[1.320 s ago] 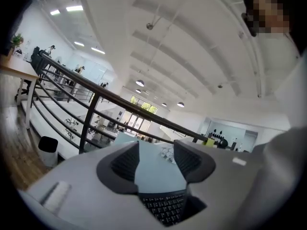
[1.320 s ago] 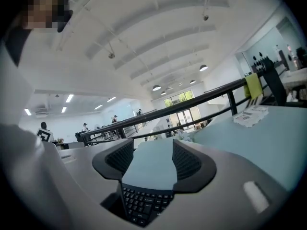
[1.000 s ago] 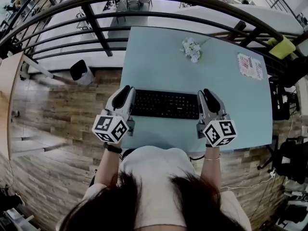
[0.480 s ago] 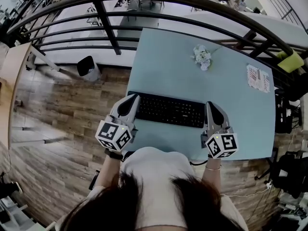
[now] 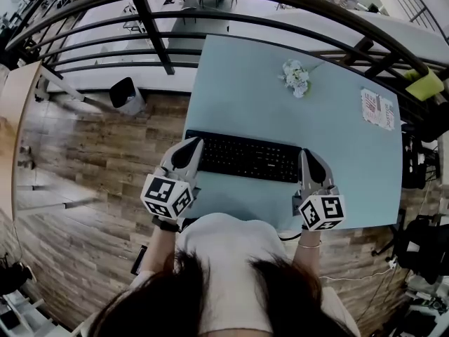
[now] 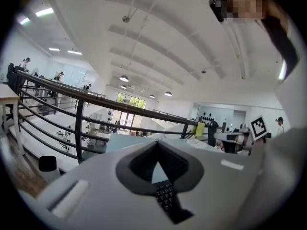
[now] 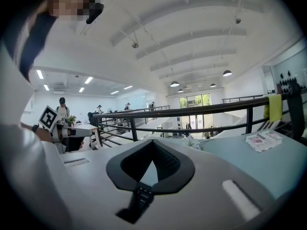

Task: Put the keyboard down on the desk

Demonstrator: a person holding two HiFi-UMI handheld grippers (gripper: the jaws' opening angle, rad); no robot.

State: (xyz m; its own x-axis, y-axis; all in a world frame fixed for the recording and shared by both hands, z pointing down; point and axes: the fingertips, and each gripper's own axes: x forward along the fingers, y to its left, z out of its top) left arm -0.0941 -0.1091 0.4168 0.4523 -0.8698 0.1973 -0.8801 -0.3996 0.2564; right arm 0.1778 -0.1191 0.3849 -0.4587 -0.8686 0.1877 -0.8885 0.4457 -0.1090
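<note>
One keyboard (image 5: 247, 157), two claws clamped on its ends.
Left claw (image 5: 191, 147), right claw (image 5: 307, 157) both gripping; one leaflet (image 5: 379, 109), print unreadable.

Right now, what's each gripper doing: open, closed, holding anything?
Left gripper: closed on the keyboard's left end.
Right gripper: closed on the keyboard's right end.

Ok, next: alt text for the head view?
Seen from above, a person's left gripper and right gripper are each shut on one end of a flat black keyboard near the front of a pale blue desk. A small white flower bunch lies farther back.
</note>
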